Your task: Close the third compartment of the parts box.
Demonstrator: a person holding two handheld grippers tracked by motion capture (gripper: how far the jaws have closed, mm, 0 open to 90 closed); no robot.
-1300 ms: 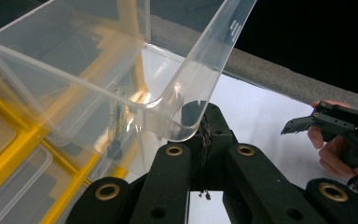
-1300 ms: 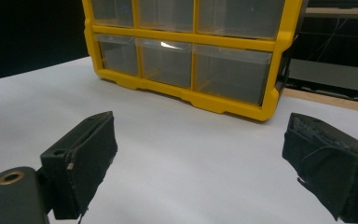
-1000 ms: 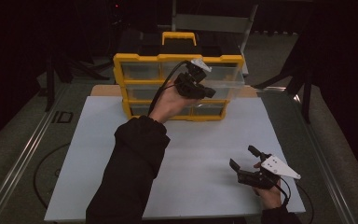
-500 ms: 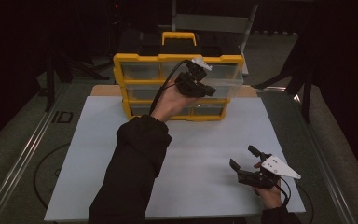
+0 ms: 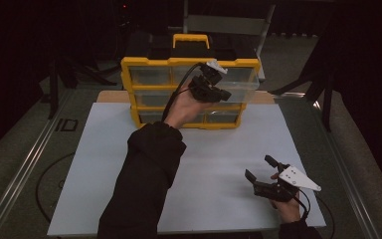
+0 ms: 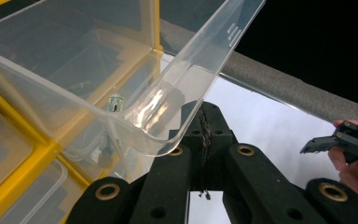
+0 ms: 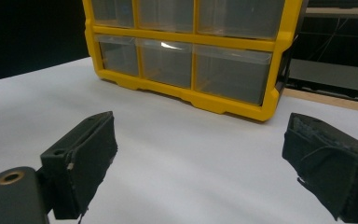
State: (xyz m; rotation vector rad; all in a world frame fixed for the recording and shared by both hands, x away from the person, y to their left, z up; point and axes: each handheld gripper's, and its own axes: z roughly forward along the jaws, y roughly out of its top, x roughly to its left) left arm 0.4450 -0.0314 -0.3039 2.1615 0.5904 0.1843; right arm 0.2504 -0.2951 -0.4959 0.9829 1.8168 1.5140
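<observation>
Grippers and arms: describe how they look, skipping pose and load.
Both grippers are black, two-jawed tools. The left gripper trails a black cable, and its arm wears a black sleeve. The right gripper bears a pale three-cornered plate with small dark holes; brass-coloured rivets show on the jaws.

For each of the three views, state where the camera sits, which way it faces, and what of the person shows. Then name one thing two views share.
High view: above the person's side, looking forward and down on the white table; both forearms, left tool and right tool show.
Left gripper view: rides the left tool, shut on the clear drawer lip.
Right gripper view: low over the table, facing the yellow organizer; open right tool.
Shared: organizer in both the high view and the right gripper view.
</observation>
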